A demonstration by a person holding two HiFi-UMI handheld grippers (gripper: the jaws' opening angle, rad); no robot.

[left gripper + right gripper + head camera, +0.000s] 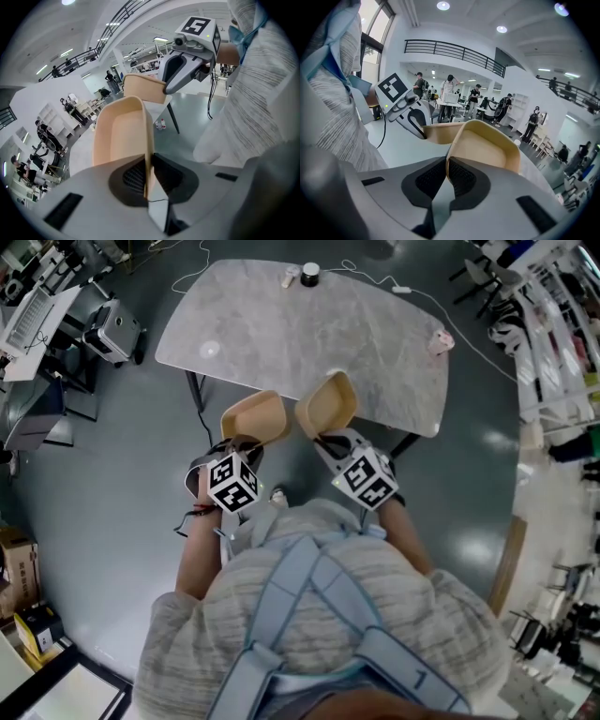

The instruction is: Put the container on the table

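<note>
Nearest the camera is the person's striped grey top (309, 615) with pale blue straps, both forearms reaching forward.

The left gripper (149, 177) has its jaws closed on the thin side wall of a tan, open-topped left container (119, 136). The wall stands on edge between the ribbed pads.

The right gripper (446, 174) is likewise pinched on the rim wall of a second tan piece, the right container (490, 150).

In the head view the two containers sit side by side in the air, open sides up. The left container (255, 418) is over the floor just short of the table's near edge, and the right container (326, 404) overlaps that edge. Neither rests on the top. Whether they touch one another is uncertain — they look very close.

Beyond them lies the grey marbled table (281, 334). At its far edge are a small dark round object (310, 275) and a pale item (290, 277) — too small to identify. A pinkish object (441, 340) sits at the right edge.
</note>
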